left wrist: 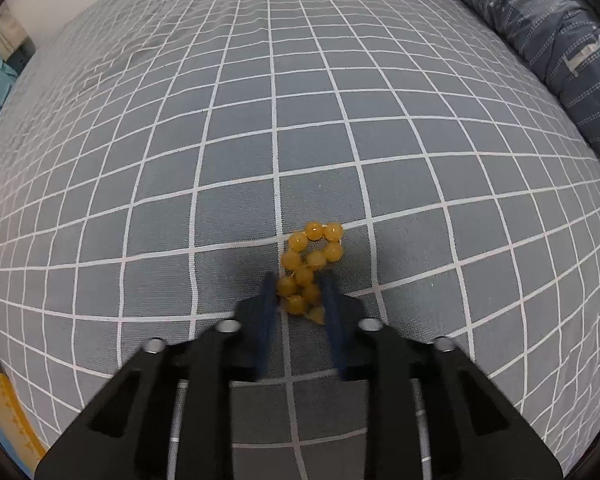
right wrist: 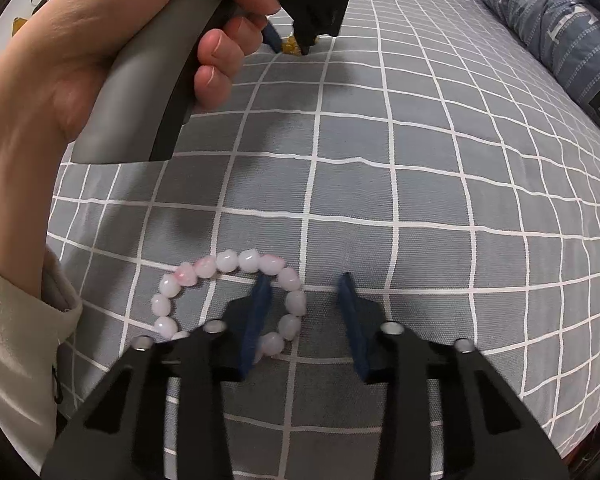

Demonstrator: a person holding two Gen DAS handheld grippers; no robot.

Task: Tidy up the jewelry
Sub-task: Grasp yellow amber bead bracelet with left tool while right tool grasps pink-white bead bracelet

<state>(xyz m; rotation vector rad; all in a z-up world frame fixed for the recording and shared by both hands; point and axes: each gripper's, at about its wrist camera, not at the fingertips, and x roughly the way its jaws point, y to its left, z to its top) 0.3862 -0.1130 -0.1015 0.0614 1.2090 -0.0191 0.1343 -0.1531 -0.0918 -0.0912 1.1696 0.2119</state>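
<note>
Where gray checked bedsheet point(left wrist: 340, 100) spreads wide: left gripper point(left wrist: 299, 294) pinching near end of bunched yellow bead bracelet point(left wrist: 312, 264). Nearer, right gripper point(right wrist: 305, 294) spread, straddling right side of pink-white bead bracelet point(right wrist: 228, 300), pads apparently not pressing.

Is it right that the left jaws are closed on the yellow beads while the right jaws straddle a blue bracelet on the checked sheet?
Not quite: the bracelet is pale pink, not blue, as the right wrist view shows. Everything else in that statement holds.
</note>
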